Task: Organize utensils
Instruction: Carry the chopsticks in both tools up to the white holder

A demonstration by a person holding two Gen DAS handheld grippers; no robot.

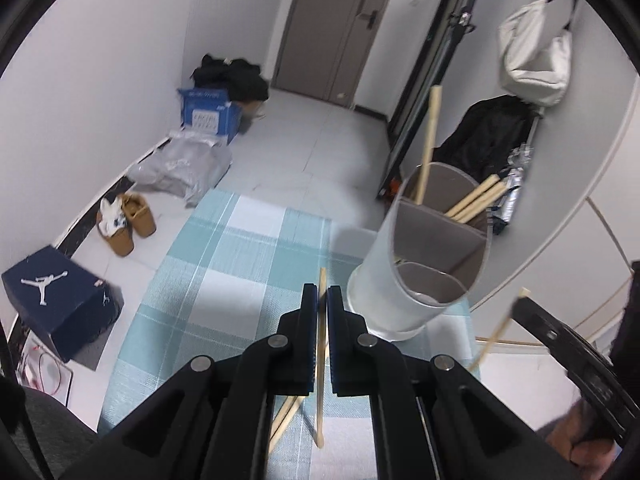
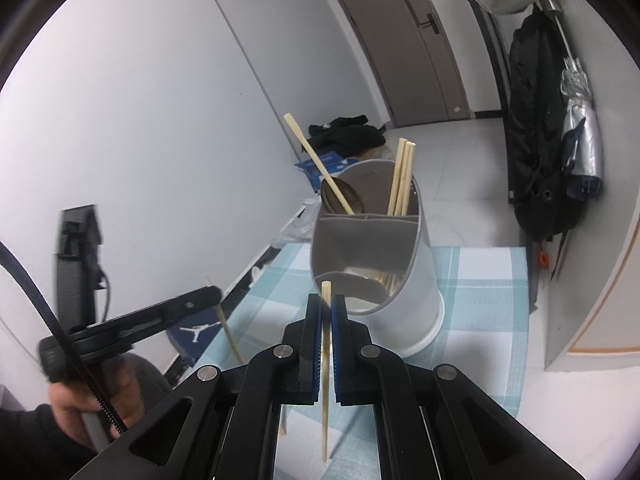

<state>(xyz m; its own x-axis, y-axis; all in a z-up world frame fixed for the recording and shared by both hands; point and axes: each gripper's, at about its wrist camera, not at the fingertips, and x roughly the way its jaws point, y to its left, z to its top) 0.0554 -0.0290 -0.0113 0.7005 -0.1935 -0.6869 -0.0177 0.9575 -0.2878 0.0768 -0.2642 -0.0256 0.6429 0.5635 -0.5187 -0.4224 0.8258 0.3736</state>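
My left gripper (image 1: 323,294) is shut on a wooden chopstick (image 1: 320,360), held above the checked cloth (image 1: 240,248) just left of the white utensil holder (image 1: 380,264). My right gripper (image 2: 327,304) is shut on another chopstick (image 2: 325,368), right in front of the holder (image 2: 420,280). The holder has divided compartments; the far ones hold several chopsticks (image 2: 402,178), one leaning chopstick (image 2: 316,164) and a metal spoon (image 2: 340,196). The right gripper and its chopstick (image 1: 502,328) show at the right of the left wrist view. The left gripper (image 2: 208,294) shows at the left of the right wrist view.
More chopsticks (image 1: 286,420) lie on the cloth under my left gripper. On the floor are a navy shoebox (image 1: 60,300), tan slippers (image 1: 128,224), a blue box (image 1: 210,114) and bags. A black backpack (image 2: 536,140) and a folded umbrella (image 2: 580,136) hang at the right.
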